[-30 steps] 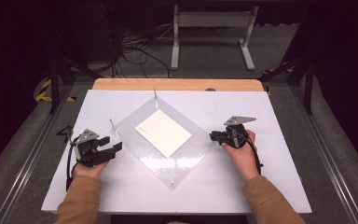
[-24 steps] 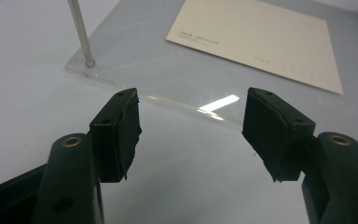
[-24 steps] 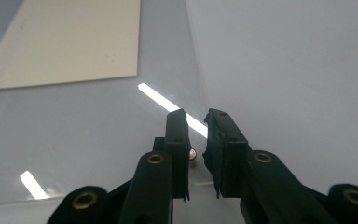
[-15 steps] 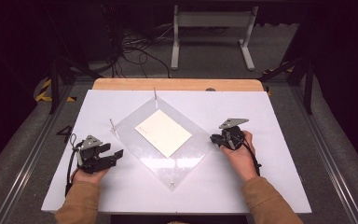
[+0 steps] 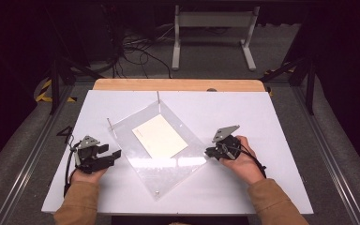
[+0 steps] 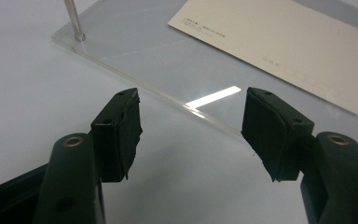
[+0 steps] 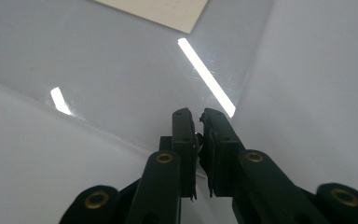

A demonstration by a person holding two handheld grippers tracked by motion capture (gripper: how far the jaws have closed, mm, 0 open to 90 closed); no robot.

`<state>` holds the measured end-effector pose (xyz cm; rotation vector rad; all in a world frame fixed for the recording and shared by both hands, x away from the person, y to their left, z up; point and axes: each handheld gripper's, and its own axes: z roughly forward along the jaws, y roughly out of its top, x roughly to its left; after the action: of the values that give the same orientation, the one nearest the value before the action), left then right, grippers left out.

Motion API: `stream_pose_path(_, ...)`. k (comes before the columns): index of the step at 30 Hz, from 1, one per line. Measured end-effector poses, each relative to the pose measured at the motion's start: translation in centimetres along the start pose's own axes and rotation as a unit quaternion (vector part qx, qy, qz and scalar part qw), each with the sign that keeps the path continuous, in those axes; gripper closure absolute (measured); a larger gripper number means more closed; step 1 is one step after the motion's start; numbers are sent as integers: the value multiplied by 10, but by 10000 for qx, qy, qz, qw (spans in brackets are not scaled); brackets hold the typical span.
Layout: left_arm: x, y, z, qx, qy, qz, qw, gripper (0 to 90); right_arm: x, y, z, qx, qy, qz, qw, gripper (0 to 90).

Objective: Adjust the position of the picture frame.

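A clear acrylic plate (image 5: 168, 165) lies cornerwise on the white table (image 5: 243, 112), with a cream card (image 5: 159, 136) on it. Thin metal pins stand at its corners, one at the far corner (image 5: 158, 96) and one at the left (image 5: 108, 123). My right gripper (image 5: 209, 152) is shut at the plate's right corner; the right gripper view shows its jaws (image 7: 198, 122) pinched on a small metal pin there. My left gripper (image 5: 112, 151) rests open just off the plate's left edge. In the left gripper view its pads (image 6: 121, 126) are spread before that edge (image 6: 135, 56), with nothing between them.
The table's wooden back edge (image 5: 178, 84) lies beyond the plate. A metal stand (image 5: 213, 33) and cables sit on the floor behind. Bare table surface runs along the far right and near the front edge.
The right gripper has drawn toward the person and slightly left, and the plate's right corner came with it. The plate and card have turned, the near corner swinging left. The left gripper stayed put.
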<state>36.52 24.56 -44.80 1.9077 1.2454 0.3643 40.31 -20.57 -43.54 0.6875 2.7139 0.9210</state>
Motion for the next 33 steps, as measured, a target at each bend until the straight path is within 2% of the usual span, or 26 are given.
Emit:
stream_pose_path(3,6,-2,0,38,79,-76,9999,385,15,4,1,141,217,-326,9991,829)
stream_pose_path(6,14,-4,-1,101,139,-206,9996,436,29,8,2,250,428,-538,9973,829)
stream_pose_path(10,25,-5,-3,59,190,-460,9987,483,42,13,5,287,643,-702,9950,828)
stream_pose_path(13,29,-1,-2,-53,280,-534,9982,462,49,15,6,299,788,-728,9938,830)
stream_pose_path(15,31,9,0,-300,567,-573,9963,394,52,15,7,311,843,-752,9931,831)
stream_pose_path(17,32,14,2,-349,645,-544,9958,319,53,16,7,314,851,-769,9929,833)
stream_pose_path(20,34,29,12,-397,877,-406,9945,295,54,16,7,303,875,-766,9928,834)
stream_pose_path(21,35,38,22,-345,1203,-374,9914,306,54,15,7,289,868,-727,9932,834)
stream_pose_path(23,36,42,27,-334,1270,-353,9907,311,54,15,7,279,869,-713,9933,834)
stream_pose_path(26,41,49,42,-341,1342,-434,9894,381,54,13,7,229,865,-705,9935,831)
stream_pose_path(29,46,57,53,-412,1322,-621,9884,464,55,12,7,185,842,-697,9938,828)
stream_pose_path(32,46,64,58,-382,1557,-407,9862,652,55,11,6,166,847,-695,9938,826)
stream_pose_path(33,46,66,59,-334,1542,-353,9868,747,55,11,6,157,843,-693,9939,826)
